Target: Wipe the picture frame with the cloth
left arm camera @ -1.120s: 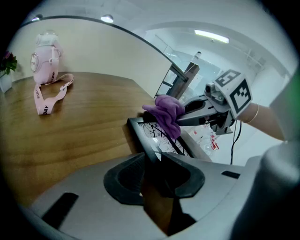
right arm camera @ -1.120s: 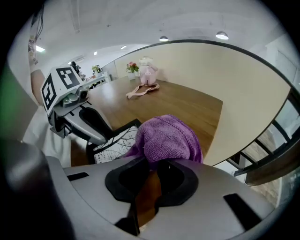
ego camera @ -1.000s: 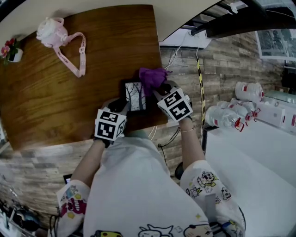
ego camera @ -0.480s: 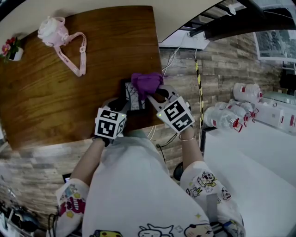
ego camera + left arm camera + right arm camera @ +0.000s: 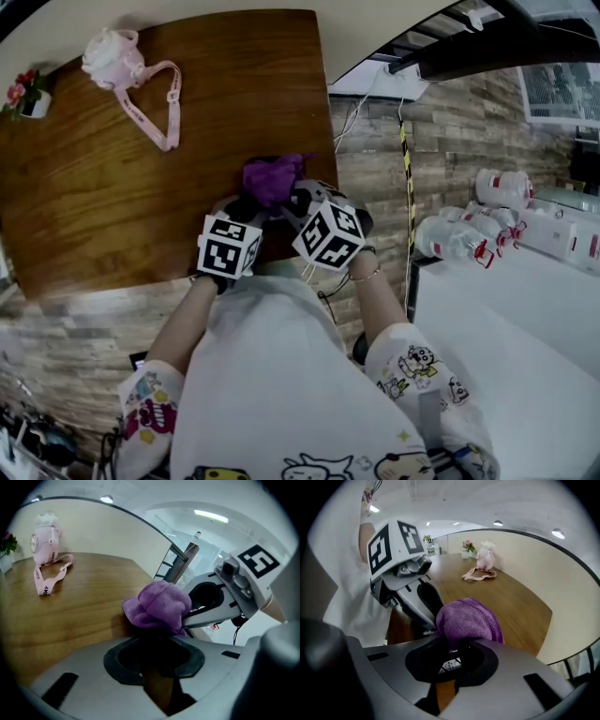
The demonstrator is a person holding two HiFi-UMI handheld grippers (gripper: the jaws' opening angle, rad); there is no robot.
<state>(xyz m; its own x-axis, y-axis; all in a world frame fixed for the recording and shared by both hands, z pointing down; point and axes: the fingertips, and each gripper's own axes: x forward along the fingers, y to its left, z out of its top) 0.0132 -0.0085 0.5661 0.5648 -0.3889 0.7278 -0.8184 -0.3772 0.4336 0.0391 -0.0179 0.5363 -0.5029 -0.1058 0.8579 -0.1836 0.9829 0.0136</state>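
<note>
Pinching cloth (image 5: 270, 178), right tongs (image 5: 453, 649) over picture frame (image 5: 449, 666); left tongs (image 5: 157, 641) clamp it at table (image 5: 141, 206) edge.

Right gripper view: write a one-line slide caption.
Right gripper holds a purple cloth over the picture frame, beside the left gripper, above a wooden table.

A brown wooden table (image 5: 112, 206) stands against a cream wall (image 5: 366, 33). The floor (image 5: 459, 141) is grey-brown planks. A white surface (image 5: 525, 328) lies at the right. Round ceiling lights (image 5: 558, 533) glow overhead.
</note>
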